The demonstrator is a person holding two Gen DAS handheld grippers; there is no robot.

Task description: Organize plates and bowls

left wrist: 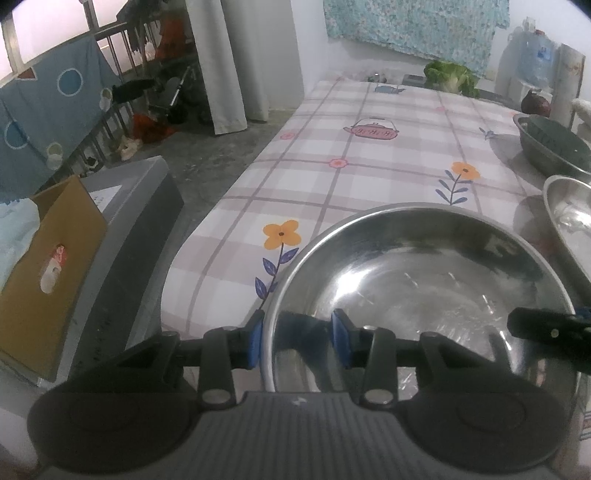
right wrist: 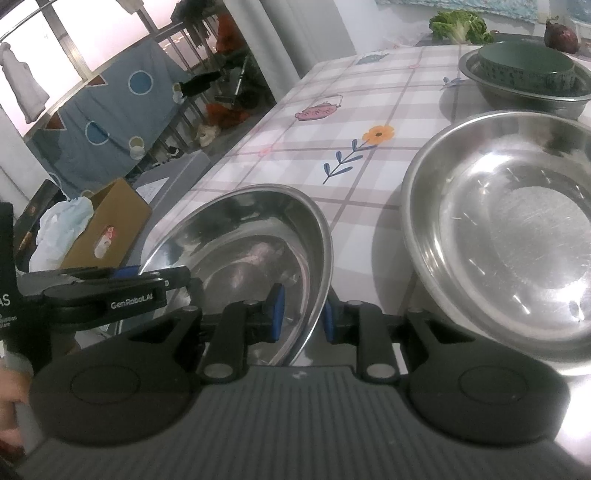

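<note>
Blue pads of the right gripper [right wrist: 301,317] pinch the near rim of a steel bowl [right wrist: 251,251], one pad inside the wall and one outside, so this bowl sits tilted with its far edge toward eleven o'clock in the right wrist view. At nine o'clock in that view the left gripper [left wrist: 297,339] reaches in from the side; in its own view its pads straddle the same rim at six o'clock, spread a little wider than the metal, and I cannot tell whether they press on it. Both hands are on the near edge, so neither is clearly nearer; the right one appears to carry the weight. Next out, at two o'clock from the right gripper and just beside the held bowl, lies a wider steel basin [right wrist: 509,236], flat on the checked tablecloth [right wrist: 351,96] and open upward. That is the relation that matters: nesting the bowl would likely mean swinging it rightward, over that rim. Farther, at one o'clock, a green bowl [right wrist: 528,70] already sits inside another steel basin [right wrist: 491,88]. Beyond are lettuce [right wrist: 460,26] and a red cabbage [right wrist: 561,37].
</note>
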